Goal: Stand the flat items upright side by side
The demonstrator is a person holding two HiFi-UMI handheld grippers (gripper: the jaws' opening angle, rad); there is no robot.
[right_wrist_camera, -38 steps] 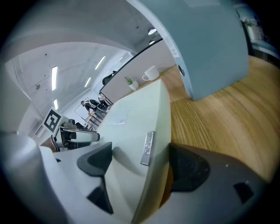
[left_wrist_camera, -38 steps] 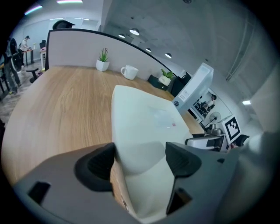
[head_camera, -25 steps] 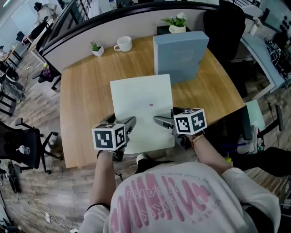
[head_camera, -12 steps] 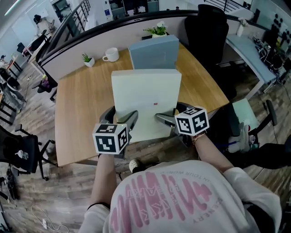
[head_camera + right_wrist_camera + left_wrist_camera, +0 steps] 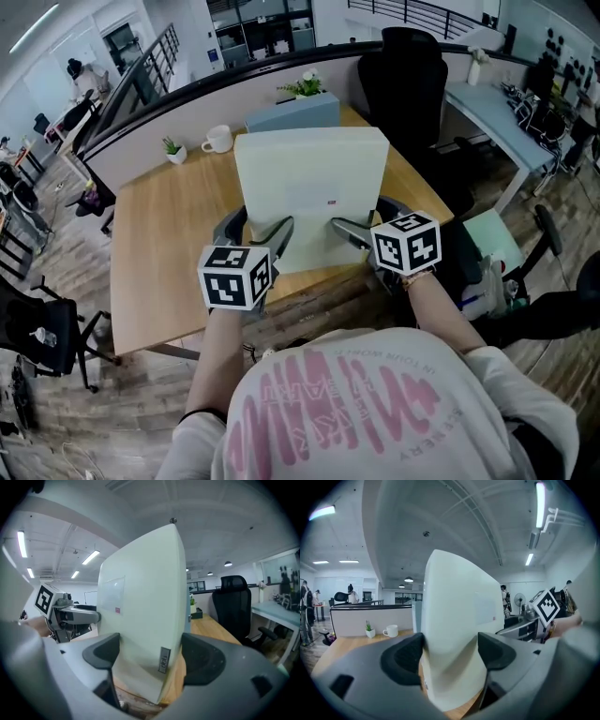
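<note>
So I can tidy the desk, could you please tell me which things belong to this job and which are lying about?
Job: pale green flat box in left tongs and right tongs; upright grey-blue flat box.
Lying about: white ceramic mug; small potted plant; black office chair.

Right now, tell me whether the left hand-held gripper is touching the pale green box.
Touching. The left gripper view shows the left hand-held gripper closed against both faces of the pale green box.

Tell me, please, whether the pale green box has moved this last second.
Yes. The pale green box has tipped up from flat on the wooden table and now hides most of the blue box behind.
</note>
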